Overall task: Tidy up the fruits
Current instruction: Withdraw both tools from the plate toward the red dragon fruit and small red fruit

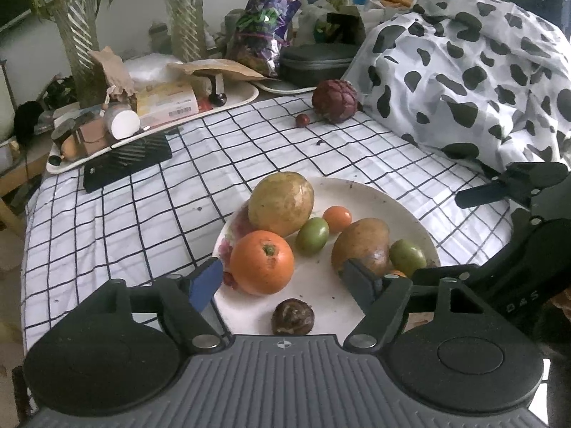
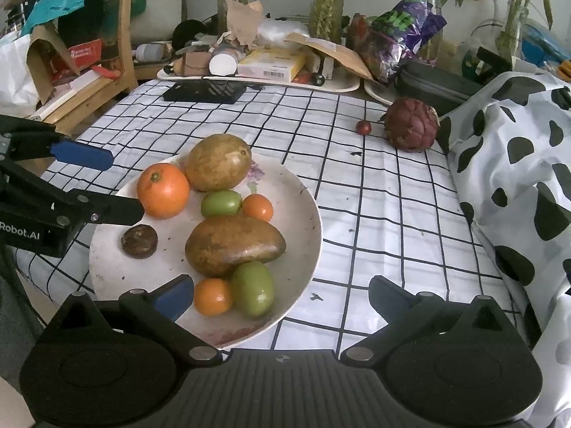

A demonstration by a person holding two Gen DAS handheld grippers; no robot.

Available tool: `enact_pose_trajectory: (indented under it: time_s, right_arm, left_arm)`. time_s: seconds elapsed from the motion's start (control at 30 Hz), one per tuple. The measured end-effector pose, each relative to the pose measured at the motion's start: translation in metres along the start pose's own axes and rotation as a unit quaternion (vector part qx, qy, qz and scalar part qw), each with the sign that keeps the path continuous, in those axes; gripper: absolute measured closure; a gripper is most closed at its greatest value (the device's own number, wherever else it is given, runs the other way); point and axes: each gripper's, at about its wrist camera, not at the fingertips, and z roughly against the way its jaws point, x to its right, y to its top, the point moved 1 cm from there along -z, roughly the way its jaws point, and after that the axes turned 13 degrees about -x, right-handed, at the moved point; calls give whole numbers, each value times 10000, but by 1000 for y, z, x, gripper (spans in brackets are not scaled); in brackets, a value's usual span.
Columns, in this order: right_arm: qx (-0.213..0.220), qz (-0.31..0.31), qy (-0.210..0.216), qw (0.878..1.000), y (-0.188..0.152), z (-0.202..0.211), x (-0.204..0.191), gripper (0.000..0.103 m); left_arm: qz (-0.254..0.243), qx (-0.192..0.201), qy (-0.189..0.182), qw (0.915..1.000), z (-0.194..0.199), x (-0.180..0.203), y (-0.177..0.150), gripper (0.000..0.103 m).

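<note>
A white plate (image 1: 389, 210) (image 2: 303, 214) on the checked cloth holds two brown-green mangoes (image 1: 281, 202) (image 2: 233, 244), a large orange (image 1: 261, 261) (image 2: 163, 190), small orange and green fruits (image 2: 252, 288), and a dark shrivelled fruit (image 1: 293, 316) (image 2: 139, 241). A dark red scaly fruit (image 1: 334, 100) (image 2: 411, 124) and a small red berry (image 1: 302, 120) (image 2: 363, 127) lie on the cloth beyond the plate. My left gripper (image 1: 282, 281) is open and empty over the plate's near edge. My right gripper (image 2: 282, 297) is open and empty at the plate's near right edge.
A cow-print cloth (image 1: 474, 71) (image 2: 517, 178) is heaped on the right. A cluttered white tray (image 1: 246, 98) (image 2: 342, 85), a black ribbed block (image 1: 128, 158) (image 2: 205, 92), glass vases with plants (image 1: 76, 42) and a grey case (image 1: 317, 60) stand at the back.
</note>
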Motion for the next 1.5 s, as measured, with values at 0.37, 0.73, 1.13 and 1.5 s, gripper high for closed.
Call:
enact_pose_trajectory:
  time_s: [0.37, 0.73, 1.13, 1.5]
  right_arm:
    - [138, -227, -119, 9996, 2, 5, 6, 0]
    - [472, -985, -405, 9932, 22, 1, 49, 0]
    - [457, -1301, -517, 9891, 74, -31, 105, 0]
    - [297, -1229, -506, 9907, 121, -71, 144, 0]
  left_arm:
    - [-39, 207, 128, 9997, 3, 2, 6, 25]
    - [-373, 589, 106, 9975, -15, -4, 52, 25]
    - [-1125, 692, -246, 9909, -66, -15, 114, 25]
    - [-1685, 599, -630, 9819, -132, -26, 158, 26]
